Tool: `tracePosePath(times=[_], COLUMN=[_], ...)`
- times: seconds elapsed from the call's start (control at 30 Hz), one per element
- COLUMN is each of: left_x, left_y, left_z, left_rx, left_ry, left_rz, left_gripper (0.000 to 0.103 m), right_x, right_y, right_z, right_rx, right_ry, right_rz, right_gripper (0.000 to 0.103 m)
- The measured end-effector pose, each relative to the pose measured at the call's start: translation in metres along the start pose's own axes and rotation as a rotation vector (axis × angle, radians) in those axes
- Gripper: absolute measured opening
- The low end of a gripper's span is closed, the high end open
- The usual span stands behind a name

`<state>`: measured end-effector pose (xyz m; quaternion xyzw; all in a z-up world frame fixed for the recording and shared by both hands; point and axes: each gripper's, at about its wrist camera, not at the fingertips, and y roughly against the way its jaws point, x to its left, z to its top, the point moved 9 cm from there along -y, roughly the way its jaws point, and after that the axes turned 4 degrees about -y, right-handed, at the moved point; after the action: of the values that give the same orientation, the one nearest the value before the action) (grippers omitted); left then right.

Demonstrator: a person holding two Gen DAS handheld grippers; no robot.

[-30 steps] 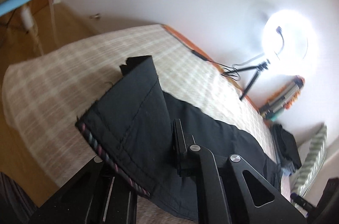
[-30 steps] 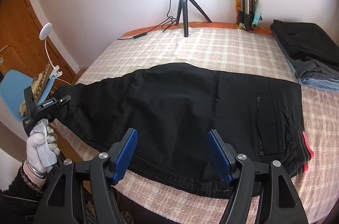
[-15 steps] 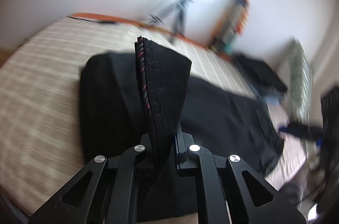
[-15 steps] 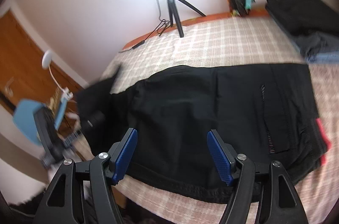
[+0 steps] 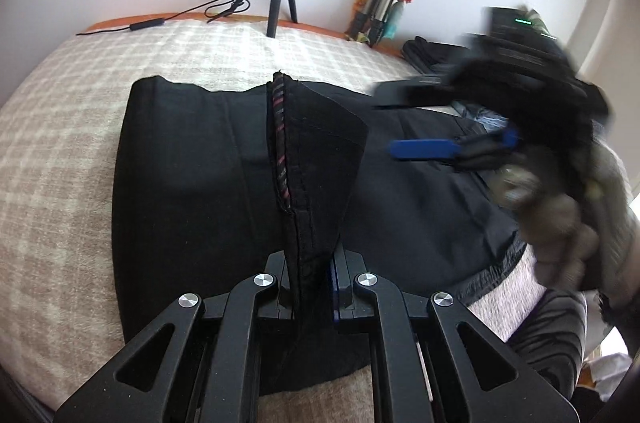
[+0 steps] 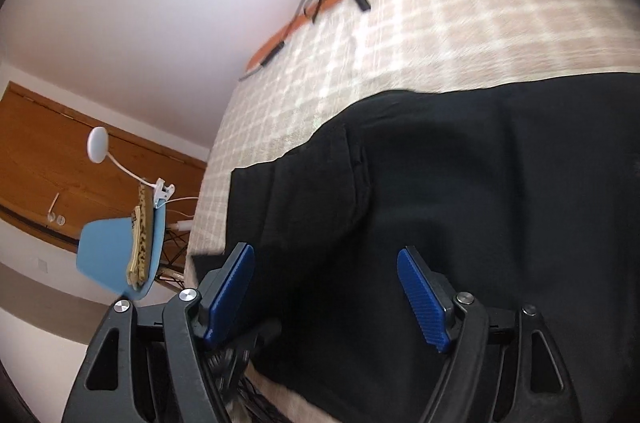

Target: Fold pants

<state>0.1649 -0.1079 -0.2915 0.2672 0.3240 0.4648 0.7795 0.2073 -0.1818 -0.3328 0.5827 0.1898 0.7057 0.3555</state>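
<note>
Pants [image 5: 192, 183] lie half-folded on the checked bed [image 5: 80, 71], leg hem pinched tight in the left gripper [image 5: 310, 283]; best carry it squarely over before the empty, opening right gripper [image 6: 326, 287] smooths.

No legible text, label, brand, number or sign in either wrist view, black pants [image 5: 192, 175] unmarked apart from a striped seam trim, checked bed cover [image 5: 60, 127] plain of lettering
</note>
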Motion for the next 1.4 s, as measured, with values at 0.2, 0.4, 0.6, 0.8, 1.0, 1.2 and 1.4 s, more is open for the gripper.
tracePosePath(times=[0.2, 0.4, 0.6, 0.8, 1.0, 1.2, 1.4], left_x=[-0.005, -0.013, -0.028, -0.038, -0.032, -0.037, -0.056], left_y=[0.004, 0.013, 0.01, 0.005, -0.003, 0.004, 0.008], left_z=[-0.011, -0.018, -0.02, -0.022, -0.025, -0.023, -0.015], left_rx=[0.027, 0.017, 0.005, -0.003, 0.005, -0.001, -0.011], left_ry=[0.026, 0.027, -0.05, -0.126, -0.079, -0.078, -0.107], left_rz=[-0.026, -0.008, 0.016, 0.041, 0.009, -0.017, -0.053], left_gripper=[0.021, 0.024, 0.024, 0.012, 0.008, 0.008, 0.008], right_x=[-0.002, -0.001, 0.01, 0.011, 0.002, 0.008, 0.02], right_y=[-0.039, -0.039, -0.036, -0.044, -0.049, -0.045, -0.017], right_z=[0.009, 0.002, 0.011, 0.015, 0.014, 0.013, 0.02], right_rx=[0.059, 0.04, 0.007, 0.044, 0.041, -0.001, -0.074], right_ry=[-0.098, -0.026, 0.035, 0.035, 0.069, 0.131, 0.224], right_rz=[0.06, -0.039, -0.074, -0.073, -0.119, -0.164, -0.244], right_gripper=[0.047, 0.004, 0.002, 0.052, 0.018, 0.002, 0.001])
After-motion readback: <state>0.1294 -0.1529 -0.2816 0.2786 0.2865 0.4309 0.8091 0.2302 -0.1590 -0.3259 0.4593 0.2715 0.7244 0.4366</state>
